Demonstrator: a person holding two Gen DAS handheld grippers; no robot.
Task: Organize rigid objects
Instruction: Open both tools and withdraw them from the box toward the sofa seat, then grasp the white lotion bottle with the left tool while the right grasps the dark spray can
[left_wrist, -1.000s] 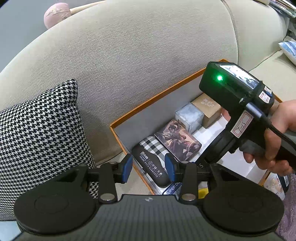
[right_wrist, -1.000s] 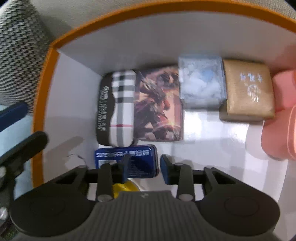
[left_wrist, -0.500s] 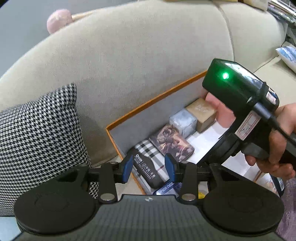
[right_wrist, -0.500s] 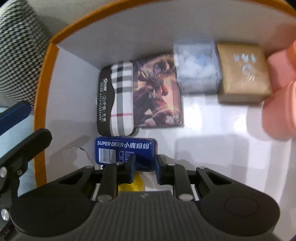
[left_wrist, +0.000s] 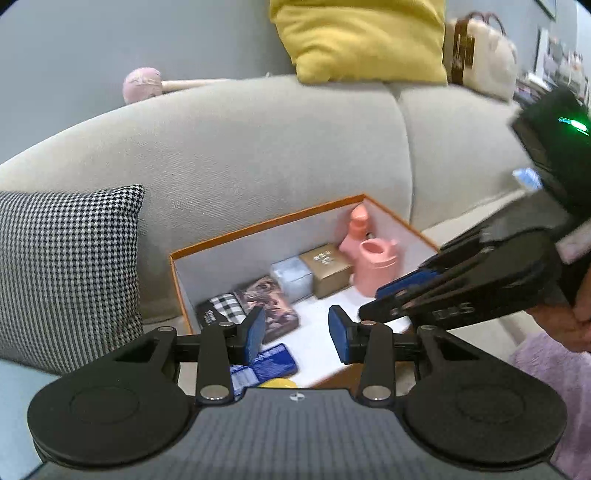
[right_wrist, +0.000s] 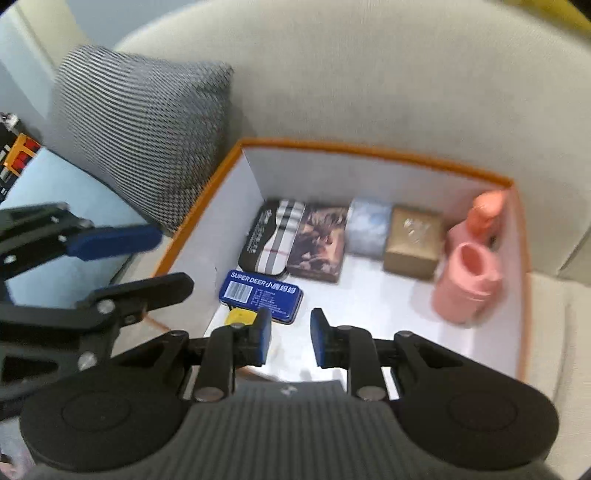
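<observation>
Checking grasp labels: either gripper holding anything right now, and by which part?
Nothing held. Left gripper and right gripper both show empty, parted jaws above the box.

A grey sofa fills the view, under a blue-grey wall. A houndstooth cushion leans at its left end; a yellow cushion and a cream bag sit atop the backrest.

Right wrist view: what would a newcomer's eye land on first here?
The orange-rimmed box on the sofa, with a row along its back wall: plaid case, illustrated box, pale blue cube, kraft box. A pink watering can stands at the row's right end, and a blue SUPER DEER tin lies just ahead of the empty right gripper.
</observation>
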